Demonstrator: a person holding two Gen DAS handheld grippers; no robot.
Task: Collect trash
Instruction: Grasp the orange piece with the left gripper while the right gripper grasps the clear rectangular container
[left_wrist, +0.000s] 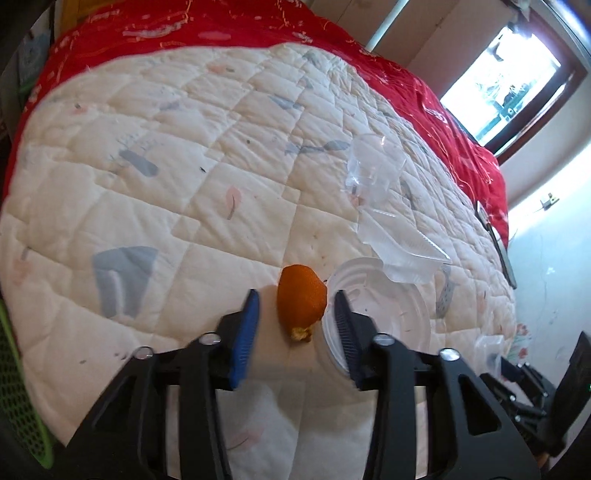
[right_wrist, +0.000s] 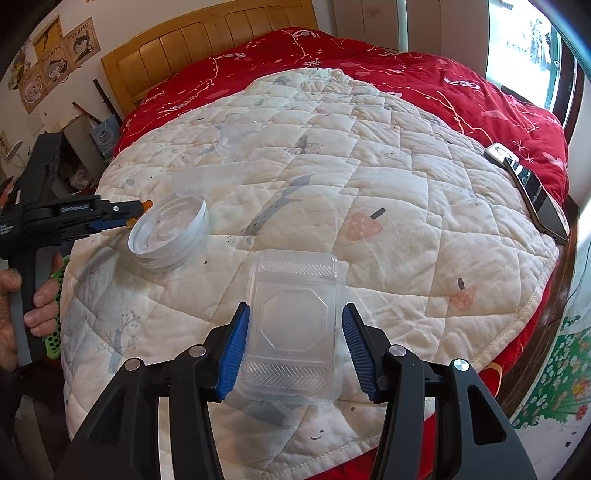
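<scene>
Your left gripper (left_wrist: 297, 310) fingers gape around the orange peel (left_wrist: 302, 301); right gripper (right_wrist: 295, 347) fingers straddle the clamshell container (right_wrist: 293, 325), empty; squeezing may crush it, skidding free.

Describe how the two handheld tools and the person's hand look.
Both the left tool and the right tool have black angular frames, silver round pivot bolts and blue ribbed pads. The left carries small white lettering. The bare hand grips a grey handle.

Orange peel (left_wrist: 302, 300) beside white round lid (left_wrist: 384, 314); clear clamshell box (right_wrist: 295, 326) flat on quilt.
</scene>
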